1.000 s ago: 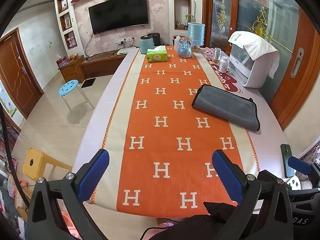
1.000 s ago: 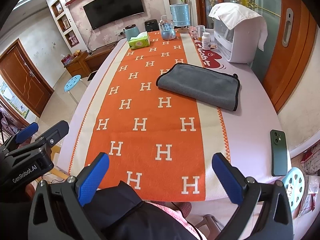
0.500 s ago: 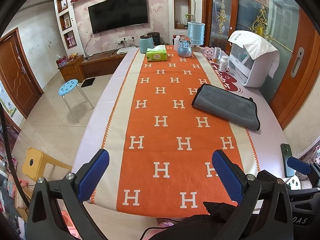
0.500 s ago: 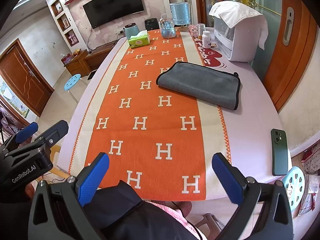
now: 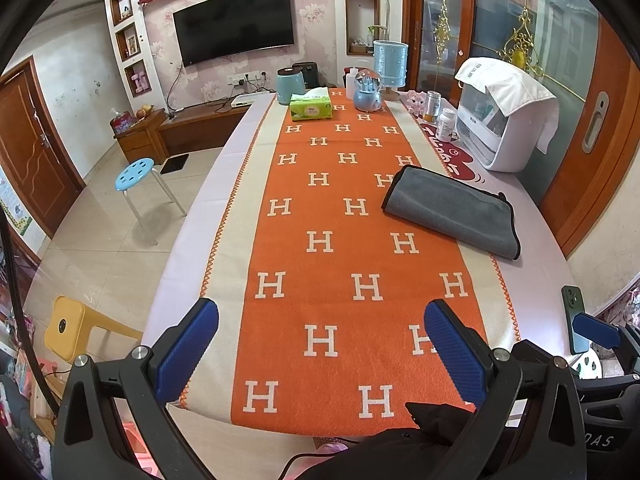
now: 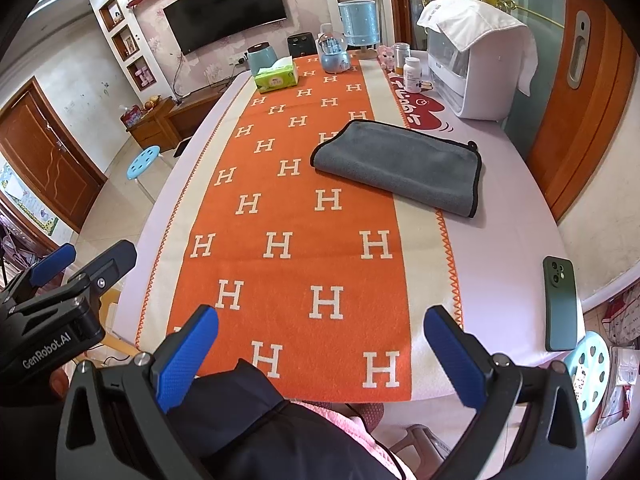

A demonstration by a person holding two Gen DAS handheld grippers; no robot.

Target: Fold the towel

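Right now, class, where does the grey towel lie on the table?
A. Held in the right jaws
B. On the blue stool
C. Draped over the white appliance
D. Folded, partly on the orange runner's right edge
D: the grey towel lies folded flat, straddling the right edge of the orange runner, apart from both open grippers.

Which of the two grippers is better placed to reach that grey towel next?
Probably the right gripper: the grey towel lies toward the table's right side. Both it and the left gripper are open.

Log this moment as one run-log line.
stage: before grasp | left claw: open, empty | right claw: open, empty | grey towel: folded, flat on table runner, untouched | phone: table's right edge
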